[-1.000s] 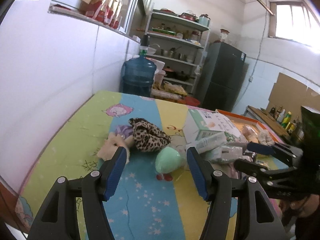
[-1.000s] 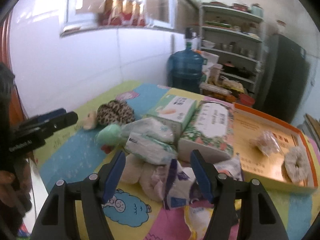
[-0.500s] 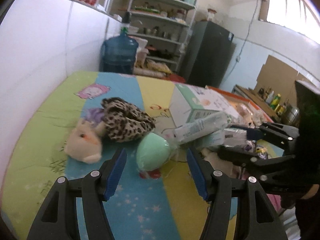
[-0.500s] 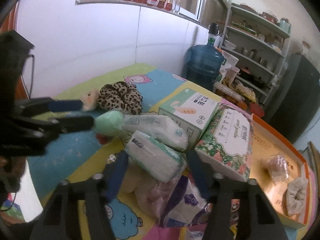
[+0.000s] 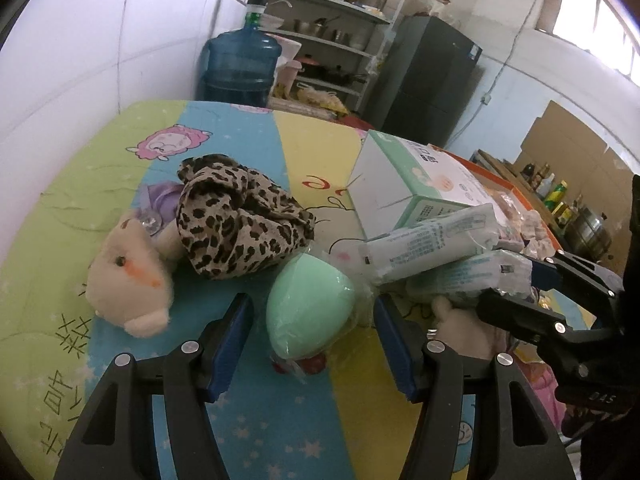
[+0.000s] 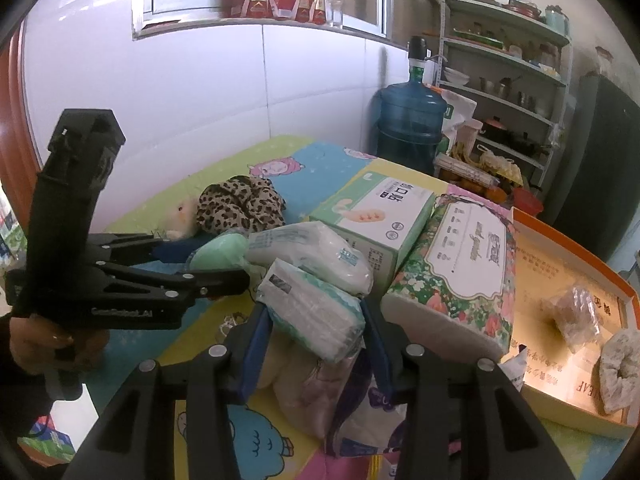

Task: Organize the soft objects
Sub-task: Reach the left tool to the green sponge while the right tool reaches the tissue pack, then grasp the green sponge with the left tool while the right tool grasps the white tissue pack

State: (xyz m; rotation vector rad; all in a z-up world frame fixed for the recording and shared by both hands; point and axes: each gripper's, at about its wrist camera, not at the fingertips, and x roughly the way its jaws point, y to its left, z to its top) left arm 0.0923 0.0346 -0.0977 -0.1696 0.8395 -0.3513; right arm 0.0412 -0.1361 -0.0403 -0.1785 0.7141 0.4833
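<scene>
A mint-green egg-shaped sponge (image 5: 310, 312) in clear wrap lies on the cartoon mat (image 5: 132, 380). My left gripper (image 5: 312, 326) is open around it, with a gap at each pad. The right wrist view shows that gripper (image 6: 208, 262) at the left, with the sponge (image 6: 220, 250) between its fingers. My right gripper (image 6: 316, 344) is closing on a white-and-teal tissue pack (image 6: 316, 316), and both pads touch its sides. A second tissue pack (image 6: 316, 256) lies just behind. A cream plush toy (image 5: 128, 280) and a leopard-print cloth (image 5: 240, 224) lie to the left.
A white-green tissue box (image 6: 376, 212) and a floral tissue pack (image 6: 460, 268) sit behind the packs. An orange-rimmed tray (image 6: 560, 216) on the right holds a wrapped item (image 6: 572, 316) and a scrunchie (image 6: 620, 376). A blue water jug (image 5: 240, 68) stands past the far edge.
My left gripper came forward and down until the green sponge lay between its fingers. My right gripper's jaws narrowed onto the tissue pack.
</scene>
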